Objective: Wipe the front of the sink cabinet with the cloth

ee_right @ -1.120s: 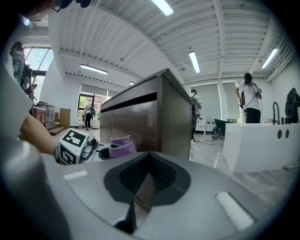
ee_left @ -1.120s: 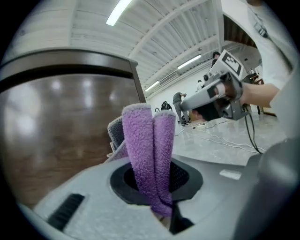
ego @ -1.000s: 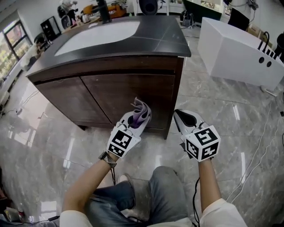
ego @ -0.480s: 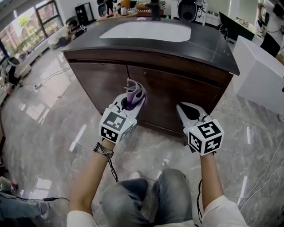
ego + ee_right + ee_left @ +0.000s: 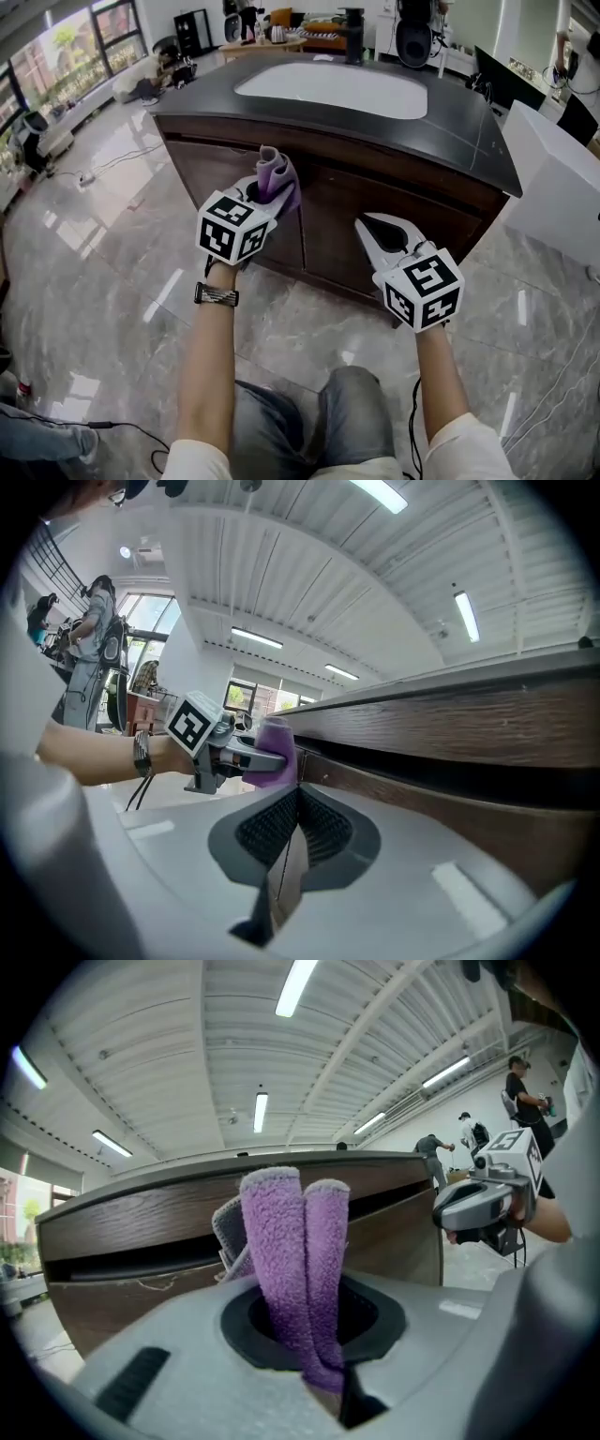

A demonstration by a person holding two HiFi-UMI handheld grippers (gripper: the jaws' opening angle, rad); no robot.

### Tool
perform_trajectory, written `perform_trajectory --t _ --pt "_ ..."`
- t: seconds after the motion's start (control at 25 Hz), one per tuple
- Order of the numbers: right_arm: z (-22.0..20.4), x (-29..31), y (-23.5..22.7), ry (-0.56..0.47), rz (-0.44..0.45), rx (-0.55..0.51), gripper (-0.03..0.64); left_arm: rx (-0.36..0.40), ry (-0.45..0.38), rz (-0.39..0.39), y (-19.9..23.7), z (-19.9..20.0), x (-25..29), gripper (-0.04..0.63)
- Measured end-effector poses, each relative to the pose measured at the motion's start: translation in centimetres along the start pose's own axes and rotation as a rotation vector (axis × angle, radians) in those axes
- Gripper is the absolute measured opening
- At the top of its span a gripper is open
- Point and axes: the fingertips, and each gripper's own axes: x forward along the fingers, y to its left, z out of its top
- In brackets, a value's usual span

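While the left gripper pinches the cloth tight between its jaws, the folds stand out past the tips, at the centre left of the head view, against the upper part of the cabinet front. Whether the cloth already touches the wood or sits just off it, I cannot tell. The right gripper is pressed together on nothing and points at the front further right, lower down.

The wipe looks about to start. To do it well, I judge the cloth's broad side should lie flat on the panel instead of poking it end-on, with steady light pressure and long overlapping passes across. The pinch must hold, since only a narrow tail of cloth sits in the jaws and drag on the wood could pull it free. The hard gripper tips should stay off the finish.

The cloth is purple, thick and nappy like terry, folded into two soft upright lobes with a grey edge behind. The cabinet is dark brown wood with visible grain, flat doors, and a shadowed recess under a dark, smooth top that holds a white oval basin. The floor is glossy grey marble.
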Motion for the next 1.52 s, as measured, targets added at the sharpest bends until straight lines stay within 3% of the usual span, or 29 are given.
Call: perform_trajectory --t 0.12,0.28,0.4,0.56,0.92,1.28,1.52 --pt "-0.1 1.3 0.3 0.011 0.008 -0.016 0.006 -0.001 0.028 0.028 1.6 -1.4 0.8 0.054" --pt "-0.2 3.3 0.6 0.013 0.020 -0.033 0.006 -0.037 -0.021 0.046 3.5 -1.9 1.1 0.055" --pt "-0.3 4.7 0.8 0.009 0.033 -0.026 0.006 -0.021 -0.023 0.057 4.7 -2.1 1.0 0.057" --pt "-0.1 7.5 1.5 -0.008 0.064 0.000 0.006 0.035 0.026 0.132 7.8 -3.6 -0.3 0.057" --pt "-1.3 14.0 3.9 0.002 0.176 -0.003 0.006 -0.010 0.081 0.334 18.4 -8.2 -4.2 0.054" --pt "-2.4 19.3 5.3 0.028 0.215 0.010 0.006 0.010 0.073 0.389 24.4 -9.5 -5.9 0.057" --pt "-2.8 21.7 6.7 0.035 0.242 0.006 0.006 -0.014 0.093 0.497 29.0 -12.0 -8.0 0.055"
